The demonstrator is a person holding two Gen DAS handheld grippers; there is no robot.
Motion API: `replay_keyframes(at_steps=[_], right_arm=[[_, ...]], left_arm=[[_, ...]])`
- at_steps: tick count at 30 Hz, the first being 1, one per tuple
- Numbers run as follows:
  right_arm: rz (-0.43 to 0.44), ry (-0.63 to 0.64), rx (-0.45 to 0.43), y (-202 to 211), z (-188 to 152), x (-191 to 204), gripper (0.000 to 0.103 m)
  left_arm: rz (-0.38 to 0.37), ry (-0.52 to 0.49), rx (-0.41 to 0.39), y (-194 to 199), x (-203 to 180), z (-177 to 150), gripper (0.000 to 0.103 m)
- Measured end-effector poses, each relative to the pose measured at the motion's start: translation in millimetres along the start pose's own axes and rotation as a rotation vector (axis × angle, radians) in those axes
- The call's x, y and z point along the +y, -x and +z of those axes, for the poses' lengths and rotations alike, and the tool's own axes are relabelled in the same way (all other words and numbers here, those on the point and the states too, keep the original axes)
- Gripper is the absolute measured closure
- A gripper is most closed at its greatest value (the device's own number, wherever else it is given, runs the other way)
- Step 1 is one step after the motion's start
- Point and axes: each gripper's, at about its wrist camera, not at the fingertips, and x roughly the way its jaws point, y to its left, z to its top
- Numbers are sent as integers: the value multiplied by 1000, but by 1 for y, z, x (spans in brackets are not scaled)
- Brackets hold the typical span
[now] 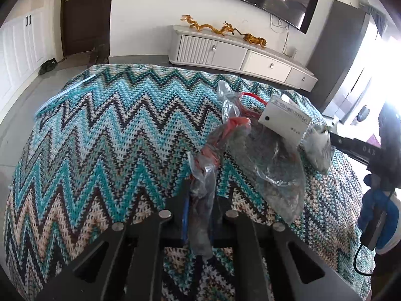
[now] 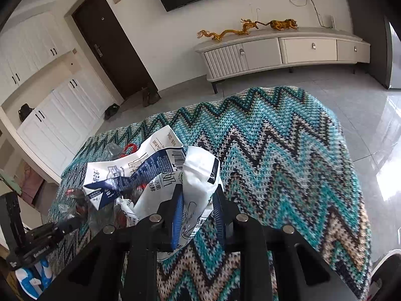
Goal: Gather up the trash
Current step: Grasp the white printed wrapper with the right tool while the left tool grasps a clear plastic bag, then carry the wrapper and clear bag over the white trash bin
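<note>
Left claw (image 1: pixel 200 200): clamped on a twisted end of the clear plastic bag (image 1: pixel 273 160).
Right claw (image 2: pixel 198 200): pinching the white milk carton (image 2: pixel 155 173), crumpled.
Carton: touching the bag's right side, seemingly partly over it.
Bag: lying on the zigzag blanket (image 1: pixel 105 135).
TV cabinet (image 1: pixel 240 55): beyond the blanket.

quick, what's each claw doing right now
left claw: closed on a clear plastic bag
right claw: closed on a white milk carton
</note>
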Motion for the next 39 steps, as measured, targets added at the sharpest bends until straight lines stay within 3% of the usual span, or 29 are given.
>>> replay_keyframes(at_steps=[11,20,29,39], right_arm=[[-6,15,-91,92,-25,-1,83],[-21,10,-217,191,-56,0,83],[-132,-7,-345,297,-102,-33,83],[-313,-187,-391,357,-165,-142,83]], left_arm=[[-23,-6,-78,65,-13,-8,93],[-67,-85,-157,133,-56,-18,94],[-151,-246,-159,157,-145,-29,93],[-278,-511,-36,126,-300,-49,94]])
